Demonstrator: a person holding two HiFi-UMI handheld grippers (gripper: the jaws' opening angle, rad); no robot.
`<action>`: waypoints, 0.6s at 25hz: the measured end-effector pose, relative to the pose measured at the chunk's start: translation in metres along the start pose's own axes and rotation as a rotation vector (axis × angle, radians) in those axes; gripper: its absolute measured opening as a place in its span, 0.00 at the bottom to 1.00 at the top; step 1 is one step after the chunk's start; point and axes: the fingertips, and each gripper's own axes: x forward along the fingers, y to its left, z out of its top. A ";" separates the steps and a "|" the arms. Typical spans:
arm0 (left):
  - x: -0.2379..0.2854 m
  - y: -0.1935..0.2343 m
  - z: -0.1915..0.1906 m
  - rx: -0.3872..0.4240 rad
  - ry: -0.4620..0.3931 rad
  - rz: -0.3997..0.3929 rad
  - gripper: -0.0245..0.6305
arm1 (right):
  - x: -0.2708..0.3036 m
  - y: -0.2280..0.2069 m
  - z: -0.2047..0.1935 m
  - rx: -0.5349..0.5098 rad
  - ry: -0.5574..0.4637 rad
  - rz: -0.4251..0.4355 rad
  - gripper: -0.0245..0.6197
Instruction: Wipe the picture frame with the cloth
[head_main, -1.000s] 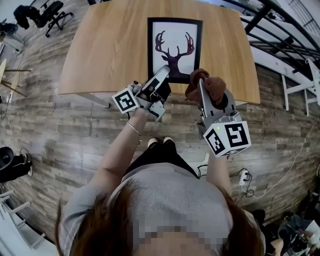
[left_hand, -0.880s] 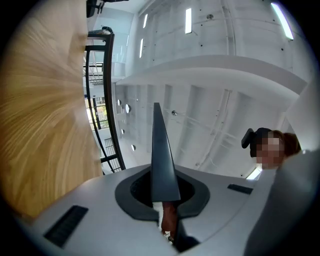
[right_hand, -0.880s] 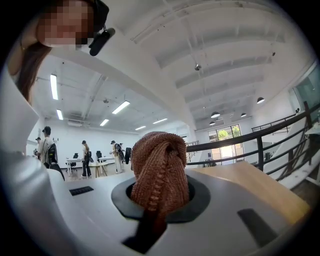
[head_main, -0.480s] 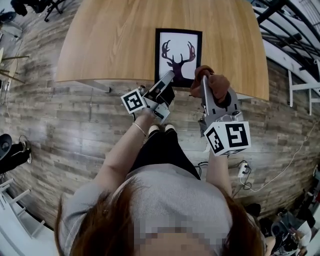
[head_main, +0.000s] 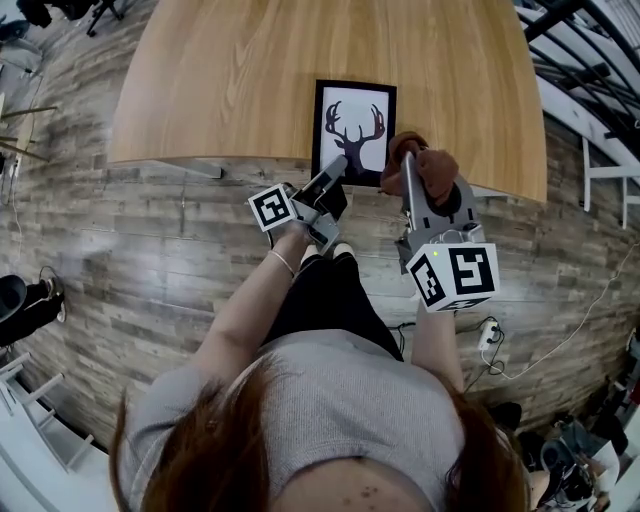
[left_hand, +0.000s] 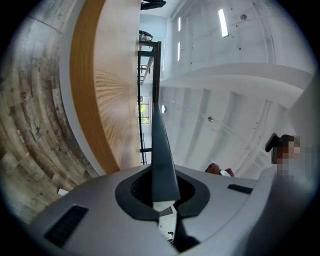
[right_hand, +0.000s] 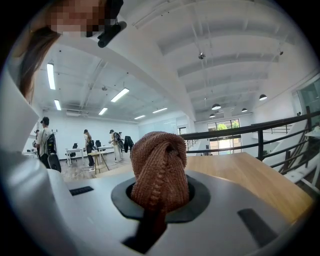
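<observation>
As right gripper (head_main: 407, 170) pinches it, ribbed brown cloth (right_hand: 159, 172) bulges roundly.

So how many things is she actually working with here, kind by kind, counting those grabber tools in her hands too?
Wooden table: 1
Picture frame, black, with a deer print: 1
Cloth, brown: 1
Grippers: 2, the left gripper shut on nothing, the right gripper shut on the cloth
Total: 5
</observation>
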 end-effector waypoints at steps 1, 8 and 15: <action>-0.001 0.003 0.000 -0.008 -0.003 0.008 0.07 | 0.001 0.000 -0.001 0.002 0.001 0.001 0.11; -0.006 0.027 -0.002 -0.034 0.010 0.081 0.07 | 0.014 -0.004 -0.002 0.015 0.003 0.000 0.11; -0.009 0.041 -0.002 -0.061 0.001 0.103 0.07 | 0.015 -0.003 -0.009 0.021 0.019 0.005 0.11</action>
